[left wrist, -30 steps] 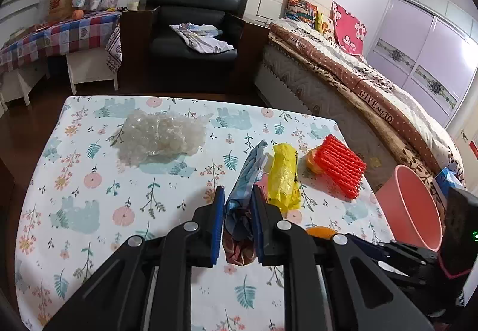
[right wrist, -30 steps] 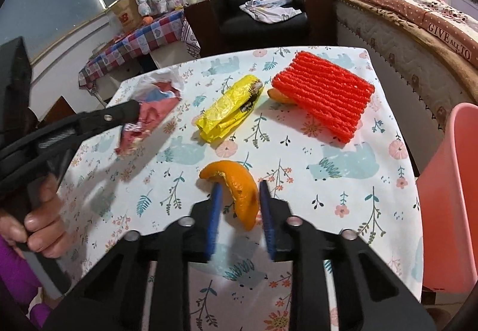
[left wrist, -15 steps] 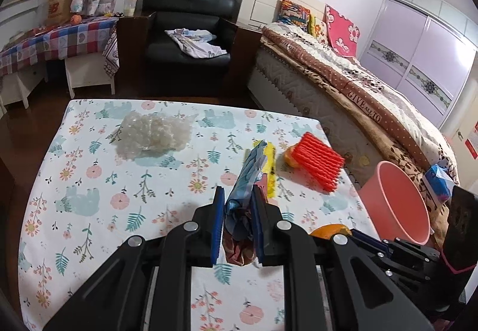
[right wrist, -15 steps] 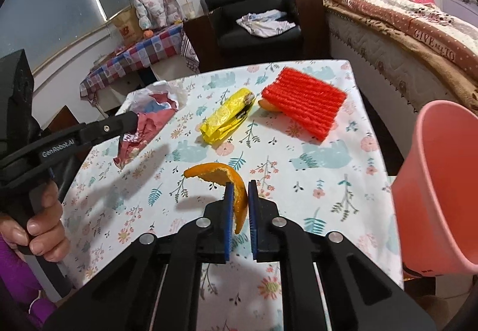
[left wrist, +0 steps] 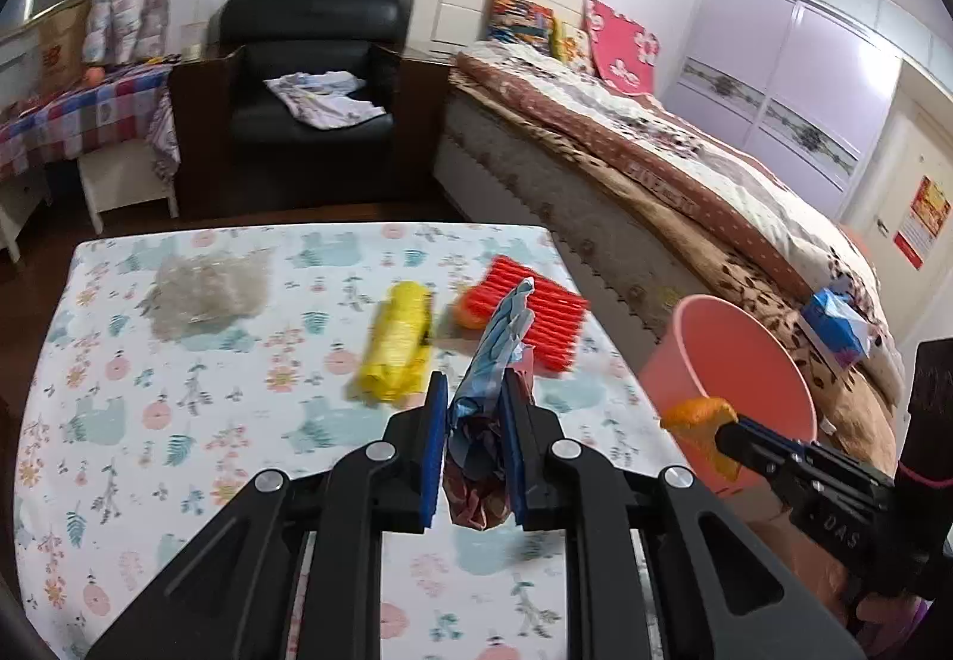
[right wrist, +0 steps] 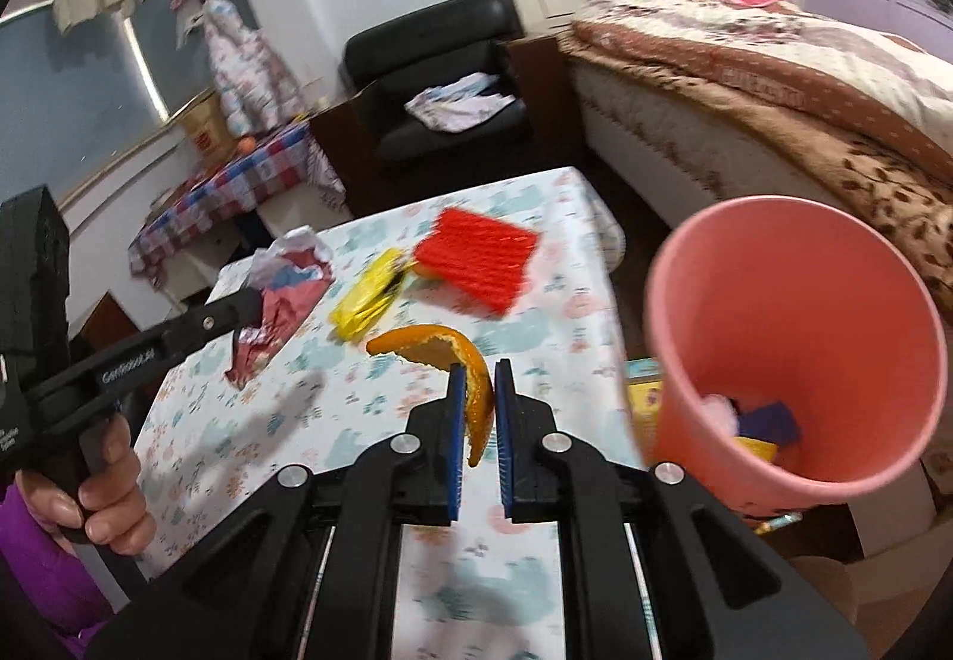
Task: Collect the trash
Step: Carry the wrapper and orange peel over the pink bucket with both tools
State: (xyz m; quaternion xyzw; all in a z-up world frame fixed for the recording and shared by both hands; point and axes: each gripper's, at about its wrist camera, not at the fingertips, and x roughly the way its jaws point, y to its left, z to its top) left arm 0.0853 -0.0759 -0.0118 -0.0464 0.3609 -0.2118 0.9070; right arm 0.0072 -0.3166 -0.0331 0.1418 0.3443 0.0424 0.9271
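Your right claw (right wrist: 476,410), clamped on the orange peel (right wrist: 444,356), is nearer the pink bin (right wrist: 792,344), which lies to its right; your left claw (left wrist: 473,422) grips the wrapper (left wrist: 494,356).

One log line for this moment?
left hand-held gripper: shut on crumpled wrapper | right hand-held gripper: shut on orange peel | pink bin: beside table, holds trash | on table: yellow bag, red foam net

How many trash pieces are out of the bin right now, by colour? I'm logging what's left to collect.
Orange: 2, the orange peel held by the right gripper, another piece on the table
Yellow wrapper: 1
Red foam net: 1
Clear plastic wad: 1
Red-blue wrapper, left gripper: 1
Total: 6
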